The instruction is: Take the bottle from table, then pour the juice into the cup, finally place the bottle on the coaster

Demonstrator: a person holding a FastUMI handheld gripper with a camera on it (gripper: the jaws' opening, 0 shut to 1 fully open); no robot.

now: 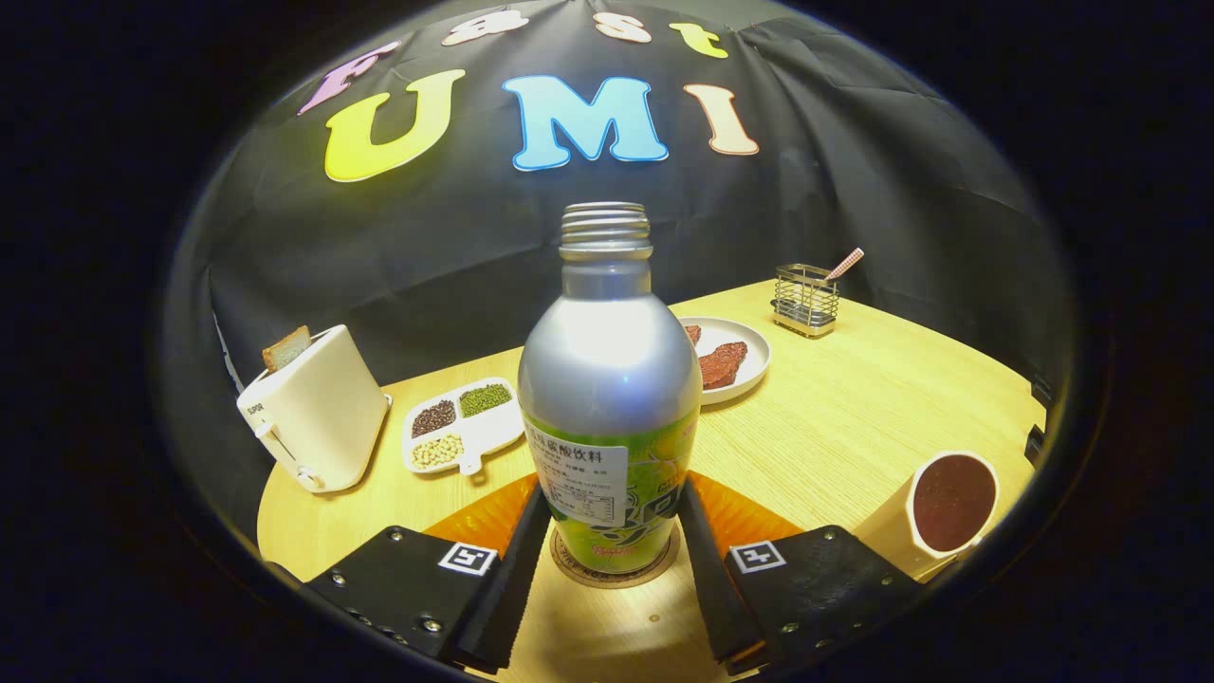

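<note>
**Bottle standing on coaster, fingers at its sides — placing step**

The bottle (608,398) is seen upright on the round cork coaster (615,575), directly between the fingers (517,569), at 12 o'clock from the gripper (612,560). The fingers are set against the lower label band on both flanks; contact appears to be made on each side, so the bottle is judged to be clamped, though the pressure cannot be confirmed. An orange mat (484,520) lies under the coaster on the wooden counter (854,427).

Step in hand, as judged: final placement. The base should be confirmed flat and centred on the coaster before the fingers are parted; opening should be even and the retreat straight back, so that neither finger drags the label and tips the bottle.

Appearance: silver aluminium body, threaded neck uncapped, green printed label with a white panel. The smooth metal is likely to be slippery.

The cup (948,503), cream outside and filled with dark liquid, stands at 3 o'clock from the bottle. A toaster (313,417) with a slice in it is noted at 10 o'clock.
</note>
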